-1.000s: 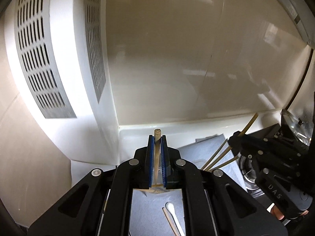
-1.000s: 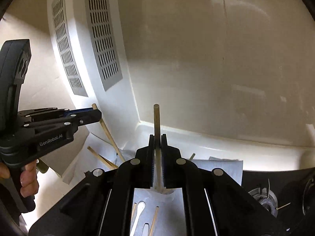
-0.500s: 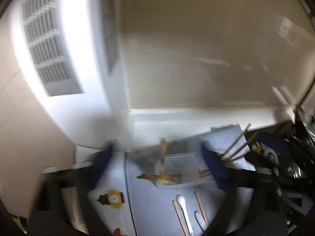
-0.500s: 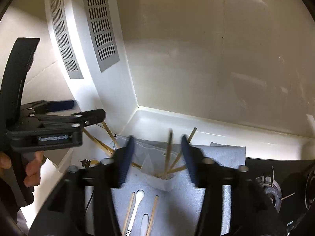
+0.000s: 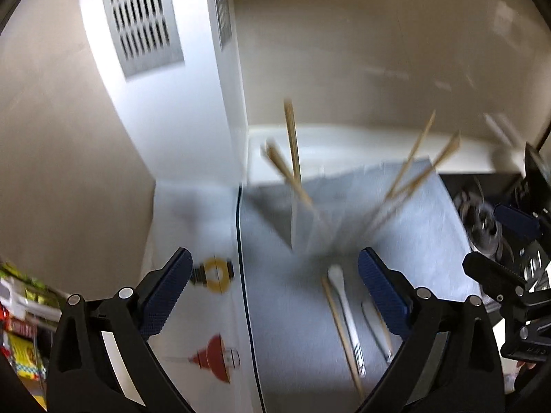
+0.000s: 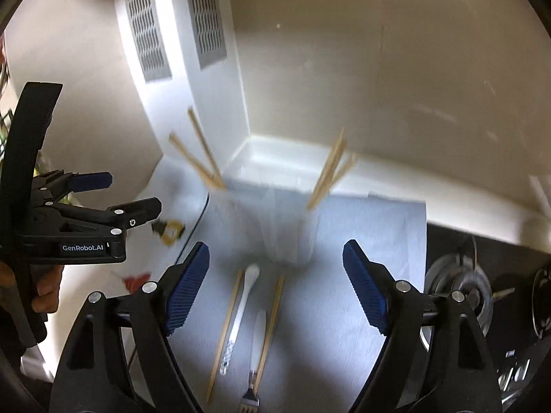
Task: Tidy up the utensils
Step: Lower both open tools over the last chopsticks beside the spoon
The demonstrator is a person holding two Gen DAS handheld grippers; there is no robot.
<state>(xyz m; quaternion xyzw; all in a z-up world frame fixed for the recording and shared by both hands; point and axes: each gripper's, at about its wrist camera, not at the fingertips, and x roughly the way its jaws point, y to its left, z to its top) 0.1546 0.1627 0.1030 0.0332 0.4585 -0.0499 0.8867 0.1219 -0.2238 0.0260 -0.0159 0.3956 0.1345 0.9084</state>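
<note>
While the left wrist view is smeared by motion, it shows the left gripper with its 2 blue-padded jaws spread wide and nothing between them, pointing down at the pale grey rectangular mat. The loose utensils lie just ahead and right of centre: a thin wooden chopstick and a white long-handled spoon, long axes running away from the camera, near the right jaw. Beyond them a translucent plastic holder carries upright wooden chopsticks, its outline too blurred to trace. The right gripper shows at the right edge, partly cut off. In the right wrist view, the right gripper has its jaws opening, with only air between them; the spoon, 2 flat chopsticks and a silver metal fork lie lengthwise directly below the gap, so this gripper looks better centred for the next pick. The fork's tines are half cut off at the bottom edge. The holder stands just past them. At the left, a person's hand carries the left gripper, jaws parted.
</note>
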